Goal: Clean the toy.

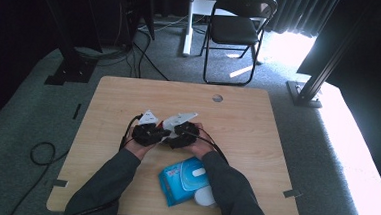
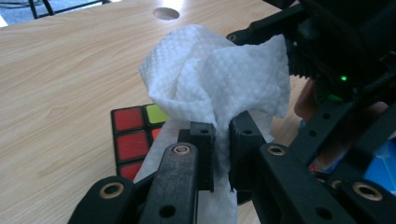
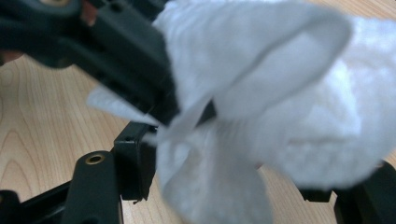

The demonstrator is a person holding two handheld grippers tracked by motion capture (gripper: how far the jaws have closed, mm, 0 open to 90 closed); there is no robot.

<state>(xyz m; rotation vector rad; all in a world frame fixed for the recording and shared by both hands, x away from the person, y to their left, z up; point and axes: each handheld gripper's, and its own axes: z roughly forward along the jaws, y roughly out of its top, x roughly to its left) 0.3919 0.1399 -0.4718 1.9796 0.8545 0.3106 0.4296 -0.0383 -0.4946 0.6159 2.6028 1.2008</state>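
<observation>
My left gripper [image 2: 223, 133] is shut on a white textured wipe [image 2: 215, 79], which bunches up above the jaws and drapes down below them. Its lower fold lies over part of a colour cube [image 2: 133, 140] with red and green tiles, on the wooden table [image 2: 56, 70]. My right gripper [image 3: 233, 177] has its jaws standing well apart, with the wipe [image 3: 280, 102] between them hiding whatever else is there. The left gripper's black fingers [image 3: 130, 60] come in from the upper left. In the high view both grippers meet at the table's middle around the wipe [image 1: 168, 124].
A blue pack of wipes [image 1: 181, 179] with a white lid lies near the front edge between the forearms. The tabletop has a round cable hole [image 1: 217, 97] at the back. A black folding chair [image 1: 236, 25] stands beyond the table, and cables lie on the floor at the left.
</observation>
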